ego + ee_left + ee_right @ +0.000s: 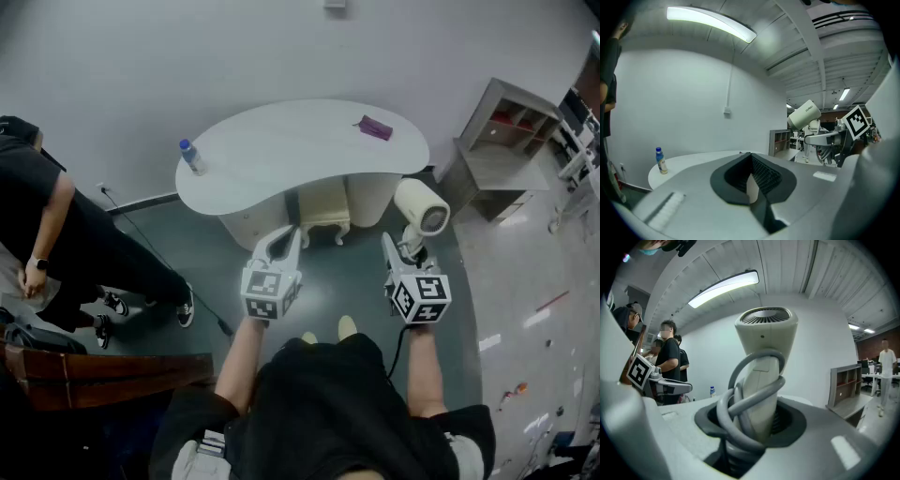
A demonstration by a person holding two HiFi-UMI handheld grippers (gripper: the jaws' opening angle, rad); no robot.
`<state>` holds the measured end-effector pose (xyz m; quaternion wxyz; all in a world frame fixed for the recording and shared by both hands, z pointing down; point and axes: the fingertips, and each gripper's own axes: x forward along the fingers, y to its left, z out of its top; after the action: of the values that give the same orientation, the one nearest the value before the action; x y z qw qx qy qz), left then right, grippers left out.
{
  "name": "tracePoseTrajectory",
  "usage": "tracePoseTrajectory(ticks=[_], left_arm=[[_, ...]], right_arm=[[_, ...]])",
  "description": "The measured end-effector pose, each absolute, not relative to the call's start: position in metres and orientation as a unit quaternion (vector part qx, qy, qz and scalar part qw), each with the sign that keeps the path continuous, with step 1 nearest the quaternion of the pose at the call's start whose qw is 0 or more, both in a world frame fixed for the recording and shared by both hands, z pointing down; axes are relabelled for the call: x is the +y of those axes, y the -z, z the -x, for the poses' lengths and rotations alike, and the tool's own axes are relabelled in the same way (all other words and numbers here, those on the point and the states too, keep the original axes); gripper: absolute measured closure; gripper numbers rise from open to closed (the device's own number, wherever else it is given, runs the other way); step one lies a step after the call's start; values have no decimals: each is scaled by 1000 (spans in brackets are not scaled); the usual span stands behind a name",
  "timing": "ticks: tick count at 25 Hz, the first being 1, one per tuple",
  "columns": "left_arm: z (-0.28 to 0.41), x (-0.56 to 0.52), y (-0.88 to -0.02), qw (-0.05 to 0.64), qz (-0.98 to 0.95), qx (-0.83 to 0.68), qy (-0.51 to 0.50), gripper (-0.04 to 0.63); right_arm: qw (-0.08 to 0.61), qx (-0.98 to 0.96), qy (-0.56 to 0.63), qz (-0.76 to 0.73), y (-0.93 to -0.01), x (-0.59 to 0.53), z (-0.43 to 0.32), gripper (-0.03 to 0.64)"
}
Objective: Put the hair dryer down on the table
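A cream hair dryer (420, 206) with its grey cord wound round the handle stands upright in my right gripper (403, 247), in front of the table's right end and above the floor. In the right gripper view the jaws press on the wrapped handle (761, 394), and the vented head (764, 326) rises above them. My left gripper (283, 240) hangs level beside it, jaws together and empty; its dark pads (761, 173) meet in the left gripper view, where the hair dryer (804, 114) shows at the right. The white kidney-shaped table (281, 150) lies ahead.
A water bottle (191, 157) stands at the table's left end and a purple item (375, 127) lies near its far right. A cream cabinet (323, 214) sits under the table. A grey shelf unit (502, 150) is at the right; a person in black (56, 234) at the left.
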<state>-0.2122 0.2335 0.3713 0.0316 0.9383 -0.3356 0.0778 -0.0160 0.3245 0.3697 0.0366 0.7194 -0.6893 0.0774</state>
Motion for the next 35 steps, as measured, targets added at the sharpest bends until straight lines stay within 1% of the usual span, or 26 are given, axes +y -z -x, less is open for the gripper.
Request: tracePoseTrajectory(ticks=[4, 9, 23, 28, 35], left_arm=[[212, 234, -370, 28, -939, -334, -78, 589], [209, 235, -370, 28, -940, -330, -78, 588], [203, 226, -380, 29, -944, -319, -82, 589], [175, 219, -381, 27, -949, -302, -83, 589], [106, 205, -384, 34, -952, -293, -84, 589]], right_arm=[[35, -691, -79, -718, -368, 323, 18, 423], [18, -691, -93, -717, -367, 324, 16, 423], [25, -684, -96, -723, -379, 318, 17, 423], [25, -676, -98, -730, -384, 316, -6, 423], [36, -675, -102, -730, -388, 304, -67, 423]])
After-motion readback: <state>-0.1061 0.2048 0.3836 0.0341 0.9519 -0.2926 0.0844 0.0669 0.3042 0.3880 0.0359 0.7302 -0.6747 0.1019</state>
